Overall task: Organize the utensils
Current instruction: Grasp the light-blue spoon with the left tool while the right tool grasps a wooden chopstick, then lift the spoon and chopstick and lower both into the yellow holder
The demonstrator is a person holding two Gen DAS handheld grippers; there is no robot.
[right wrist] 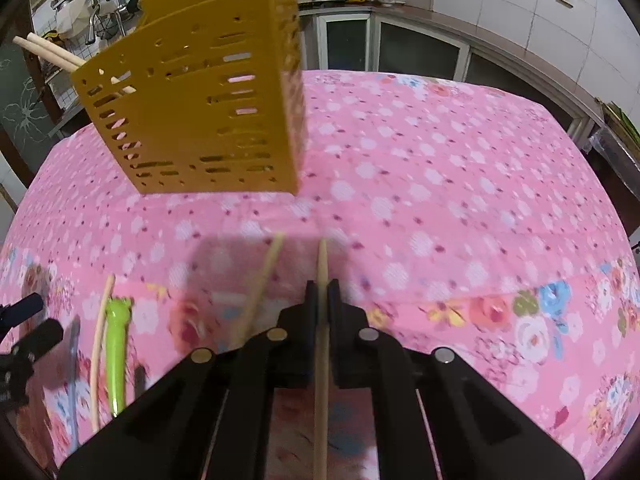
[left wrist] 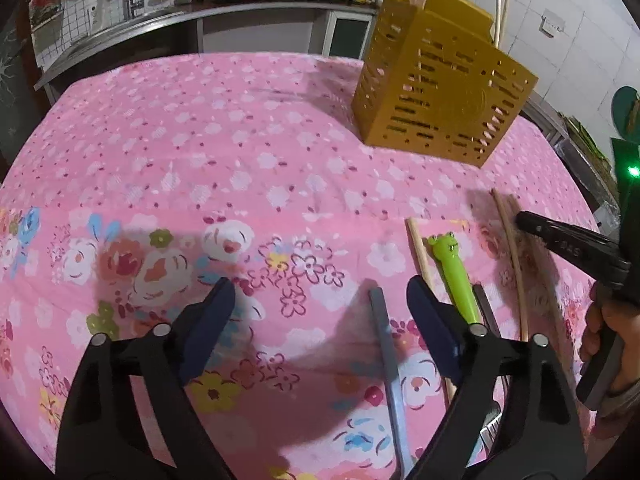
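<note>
Reaching low over the pink cloth (right wrist: 440,168), the right gripper (right wrist: 322,292) has its jaws pinched on one chopstick (right wrist: 322,264), which runs back between the fingers. The left gripper (left wrist: 320,292) hovers at the near left, jaws spread wide and holding nothing. A yellow holder (left wrist: 440,92) stands far on the cloth (four sticks poke from its top). On the cloth lie two more loose chopsticks, one green frog-headed utensil (left wrist: 456,276) and one grey handle (left wrist: 386,340).
</note>
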